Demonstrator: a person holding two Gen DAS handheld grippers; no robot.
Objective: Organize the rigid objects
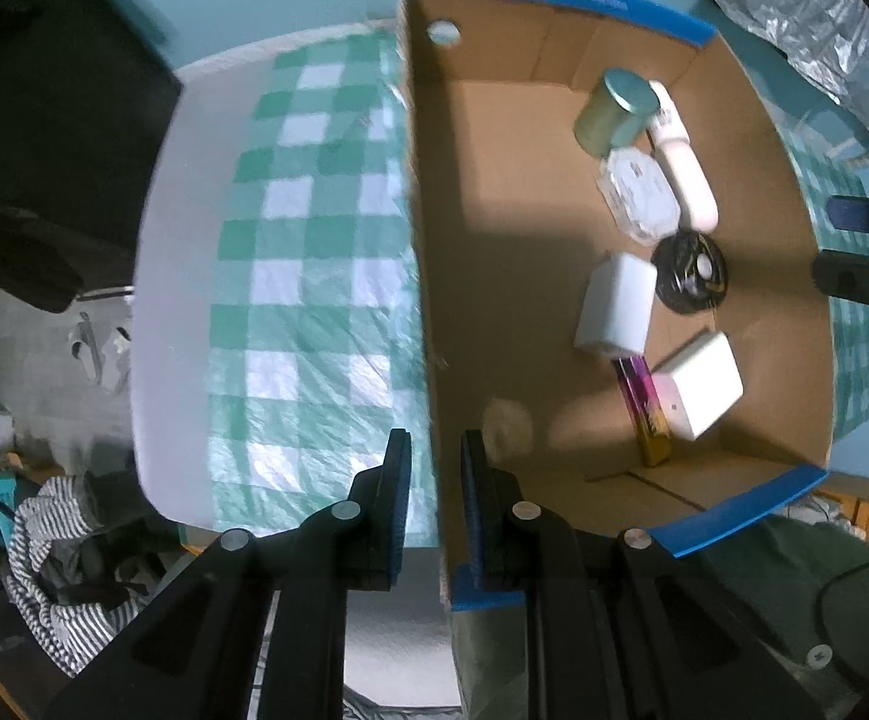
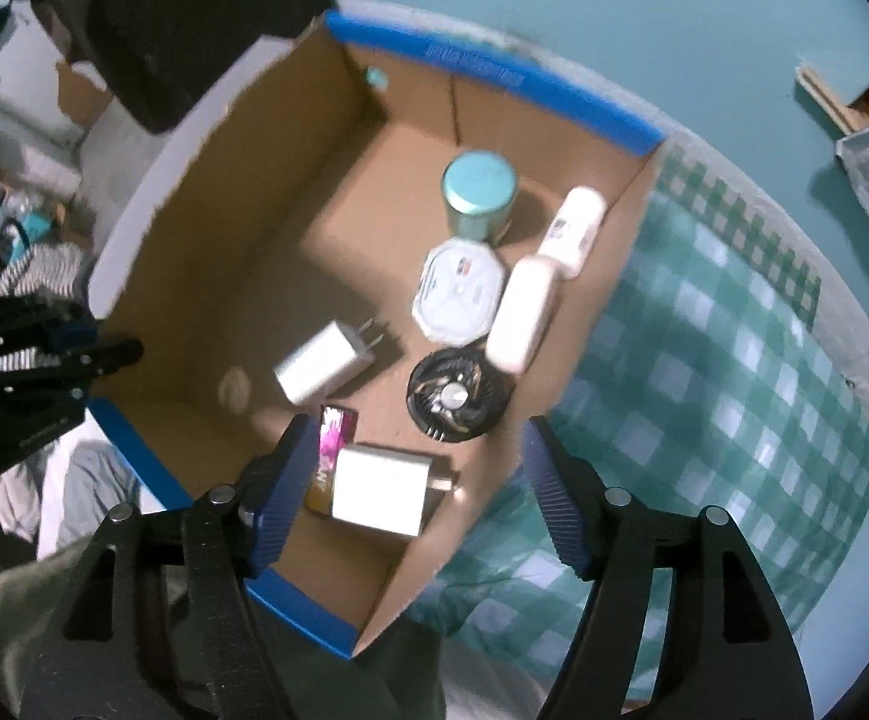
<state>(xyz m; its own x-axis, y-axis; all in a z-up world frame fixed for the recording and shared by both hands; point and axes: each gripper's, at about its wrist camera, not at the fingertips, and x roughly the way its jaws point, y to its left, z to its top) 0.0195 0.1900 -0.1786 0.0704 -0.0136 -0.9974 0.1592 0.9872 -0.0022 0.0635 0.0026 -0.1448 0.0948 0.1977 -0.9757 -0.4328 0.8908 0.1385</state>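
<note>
An open cardboard box (image 1: 554, 126) with blue-taped rims stands on a green checked cloth (image 1: 314, 276). Inside lie a teal-lidded tin (image 2: 479, 195), an octagonal clear case (image 2: 455, 291), a white bottle (image 2: 575, 228), a white oblong case (image 2: 521, 315), a black round fan (image 2: 455, 399), a pronged white charger (image 2: 326, 363), a second white charger block (image 2: 383, 495) and a pink-and-gold pack (image 2: 332, 450). My left gripper (image 1: 434, 450) straddles the box's left wall, its pads a little off the cardboard. My right gripper (image 2: 416, 426) hangs open above the charger block, gripping nothing.
A black bulky object (image 1: 44, 120) sits beyond the table's left edge. A silver foil bag (image 1: 812, 18) lies at the back right. Striped fabric (image 1: 56, 558) and clutter lie on the floor below the left side. A teal wall (image 2: 614, 18) stands behind the table.
</note>
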